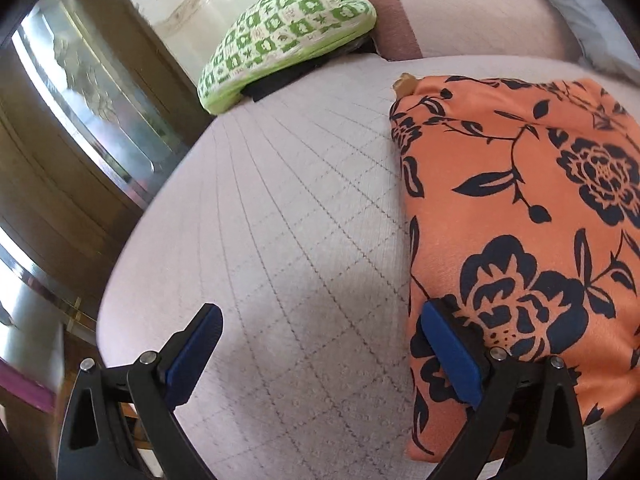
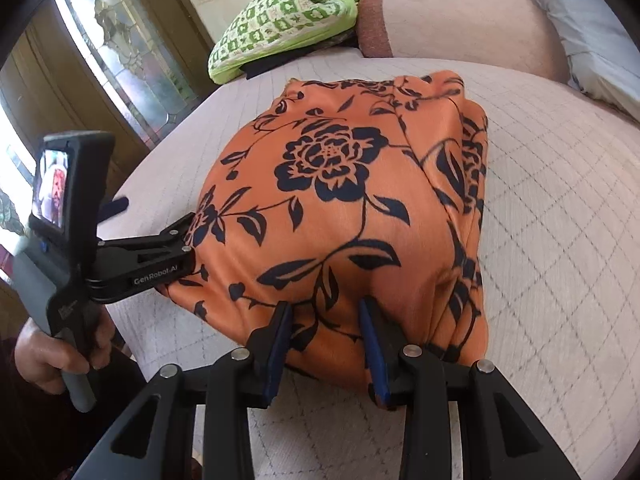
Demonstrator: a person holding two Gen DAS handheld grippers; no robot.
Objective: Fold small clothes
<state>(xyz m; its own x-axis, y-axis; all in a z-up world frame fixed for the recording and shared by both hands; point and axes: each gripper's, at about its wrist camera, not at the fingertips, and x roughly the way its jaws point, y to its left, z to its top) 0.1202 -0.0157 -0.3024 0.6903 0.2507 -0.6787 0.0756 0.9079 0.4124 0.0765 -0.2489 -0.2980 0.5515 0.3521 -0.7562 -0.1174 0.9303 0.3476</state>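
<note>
two grippers work at the near edge of an orange floral garment (image 2: pixel 344 216) lying folded on a pale quilted bed (image 2: pixel 552 240). the right gripper (image 2: pixel 326 344) has its jaws partly closed with a bunch of the garment's near hem between the blue pads. the left gripper (image 1: pixel 320 356) stands wide open, one finger over the garment's left edge, the other over bare quilt, gripping nothing. a green patterned cloth (image 2: pixel 280 28) lies at the far end

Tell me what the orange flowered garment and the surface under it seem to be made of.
Orange flowered garment: probably a thin woven synthetic or satin-like fabric, since it has a slight sheen and soft drape. Surface under it: looks like matte quilted textile, with stitched diamond lines.
</note>
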